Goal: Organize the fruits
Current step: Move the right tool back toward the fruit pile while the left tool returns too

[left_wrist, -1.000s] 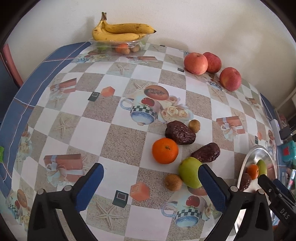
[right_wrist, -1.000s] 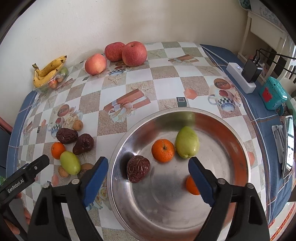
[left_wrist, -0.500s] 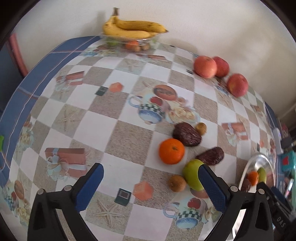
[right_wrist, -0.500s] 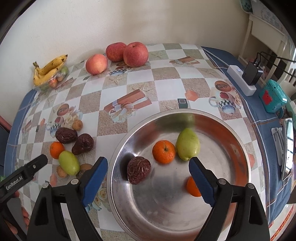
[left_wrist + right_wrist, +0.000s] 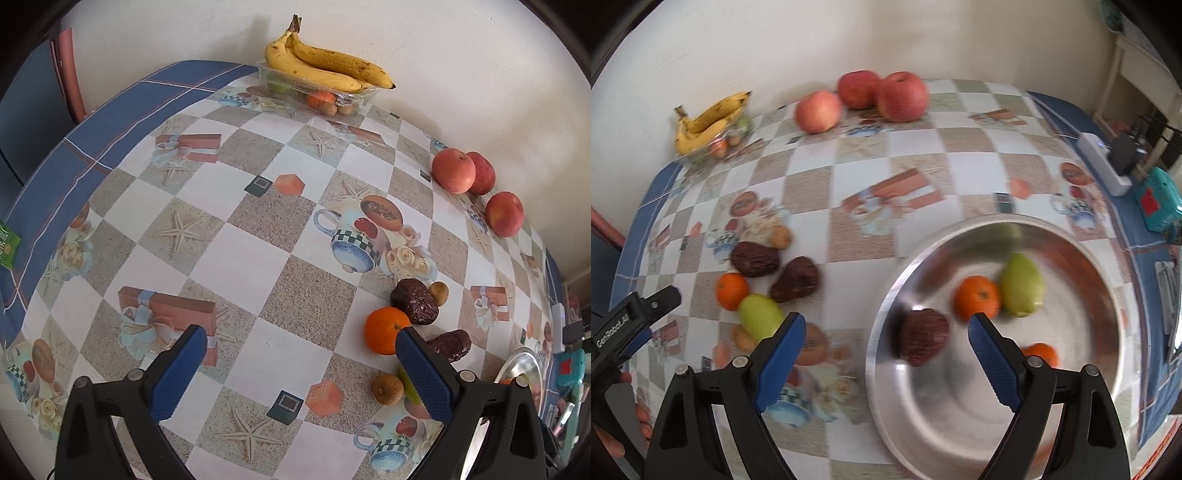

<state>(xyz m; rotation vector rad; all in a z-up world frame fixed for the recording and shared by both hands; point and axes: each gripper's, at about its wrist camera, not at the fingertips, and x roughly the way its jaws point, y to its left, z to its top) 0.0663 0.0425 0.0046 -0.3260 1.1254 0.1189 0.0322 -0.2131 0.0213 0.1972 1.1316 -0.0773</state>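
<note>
A steel bowl (image 5: 960,424) holds a dark date (image 5: 923,336), an orange (image 5: 977,297), a green fruit (image 5: 1021,284) and a second orange (image 5: 1039,354). My right gripper (image 5: 886,328) is open and empty over the bowl's left rim. Loose on the cloth lie an orange (image 5: 384,328), two dates (image 5: 415,301) (image 5: 450,345), a green fruit (image 5: 761,315) and small brown fruits (image 5: 388,387). My left gripper (image 5: 295,347) is open and empty, left of this cluster; its right finger hides most of the green fruit.
A clear tray with bananas (image 5: 325,68) stands at the wall. Three red apples (image 5: 454,170) lie along the wall. A power strip (image 5: 1102,162) and a teal box (image 5: 1160,203) sit right of the bowl. The table's blue edge (image 5: 74,155) is at left.
The left gripper has swung left, so the fruit cluster slid to the right of its view. The right gripper has shifted left from over the bowl's middle to its left rim.
</note>
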